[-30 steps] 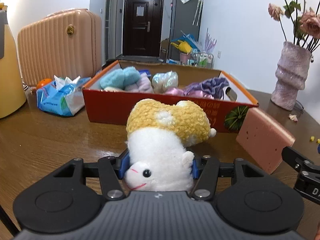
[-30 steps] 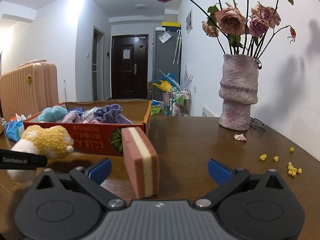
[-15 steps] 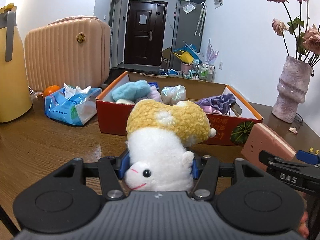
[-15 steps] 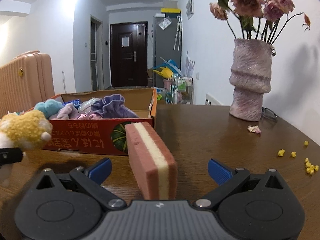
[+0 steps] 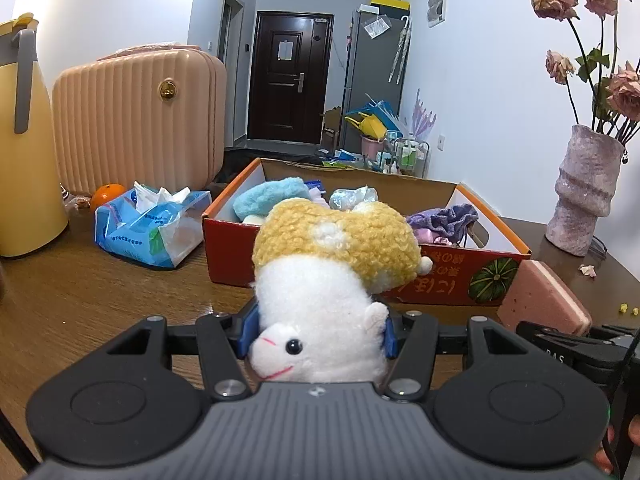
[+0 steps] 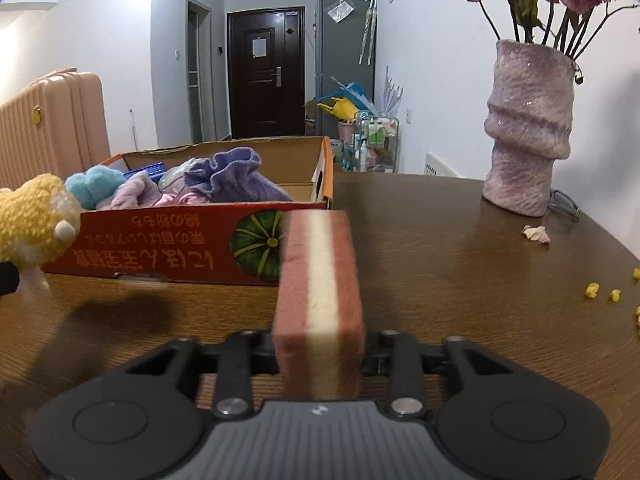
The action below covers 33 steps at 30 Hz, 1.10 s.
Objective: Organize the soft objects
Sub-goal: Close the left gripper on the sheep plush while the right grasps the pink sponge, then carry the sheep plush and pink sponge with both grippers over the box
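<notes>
Everything sits on a brown wooden table (image 6: 460, 248), and I'll use the orange cardboard box (image 5: 304, 264) in the middle as the reference point. Behind the box and off to its left there's a ribbed pink suitcase (image 5: 136, 116), and further left a yellow jug (image 5: 24, 152) that's cut off by the frame edge. To the right of the box stands a lumpy pinkish vase (image 6: 524, 132) with dried roses – the blooms run out of the top of the picture. Inside the box is a heap of soft stuff: a blue fluffy thing (image 5: 268, 198), a purple ruffled cloth (image 6: 232, 178), something crinkly and shiny I can't really identify, and the rest is buried. Just left of the box lies a blue tissue pack (image 5: 152, 232) with an orange (image 5: 106, 192) behind it. In front of the box, the left gripper (image 5: 318, 330) is clamped on a white and yellow plush toy (image 5: 328, 276), its blue pads pressed into the white body, held with the face near the camera and the yellow end toward the box. At the box's front right corner, the right gripper (image 6: 320, 354) is closing on a pink and cream layered sponge (image 6: 318, 280) – the sponge fills the gap between the jaws, though the pads are hidden behind it, so actual contact is hard to confirm. A few yellow crumbs (image 6: 600, 290) lie well right of the box.
</notes>
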{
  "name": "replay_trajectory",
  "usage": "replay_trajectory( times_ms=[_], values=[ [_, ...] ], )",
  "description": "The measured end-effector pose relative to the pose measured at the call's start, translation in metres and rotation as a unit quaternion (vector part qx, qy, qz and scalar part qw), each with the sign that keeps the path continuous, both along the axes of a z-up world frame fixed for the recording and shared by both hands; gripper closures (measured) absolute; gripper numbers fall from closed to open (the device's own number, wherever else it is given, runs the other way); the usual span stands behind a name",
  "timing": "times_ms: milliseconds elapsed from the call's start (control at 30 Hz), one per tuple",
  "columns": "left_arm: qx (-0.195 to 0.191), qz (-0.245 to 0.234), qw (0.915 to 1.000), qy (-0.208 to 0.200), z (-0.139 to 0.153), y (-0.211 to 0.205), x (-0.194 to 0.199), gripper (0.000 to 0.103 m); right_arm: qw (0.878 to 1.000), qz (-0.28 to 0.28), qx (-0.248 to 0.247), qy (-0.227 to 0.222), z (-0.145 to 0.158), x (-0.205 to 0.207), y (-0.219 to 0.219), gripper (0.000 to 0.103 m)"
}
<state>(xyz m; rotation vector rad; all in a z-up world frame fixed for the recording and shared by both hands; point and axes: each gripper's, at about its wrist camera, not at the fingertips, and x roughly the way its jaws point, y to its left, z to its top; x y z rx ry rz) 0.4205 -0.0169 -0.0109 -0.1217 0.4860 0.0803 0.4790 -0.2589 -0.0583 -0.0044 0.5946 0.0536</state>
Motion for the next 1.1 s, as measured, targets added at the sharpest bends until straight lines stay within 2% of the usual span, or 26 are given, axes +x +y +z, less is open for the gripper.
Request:
replay_trajectory(
  times_ms=[300, 633, 1100],
  values=[
    [-0.002, -0.002, 1.0000, -0.009, 0.003, 0.003, 0.000, 0.046, 0.998, 0.003, -0.019, -0.054, 0.008, -0.016, 0.007, 0.073],
    [-0.006, 0.001, 0.9998, -0.021, 0.007, 0.005, 0.000, 0.046, 0.993, 0.010, -0.008, -0.116, 0.023, -0.034, 0.018, 0.073],
    [-0.004, 0.023, 0.9984, -0.050, 0.017, 0.019, 0.016, 0.046, 0.988, -0.008, 0.025, -0.152, 0.033, -0.031, 0.031, 0.073]
  ],
)
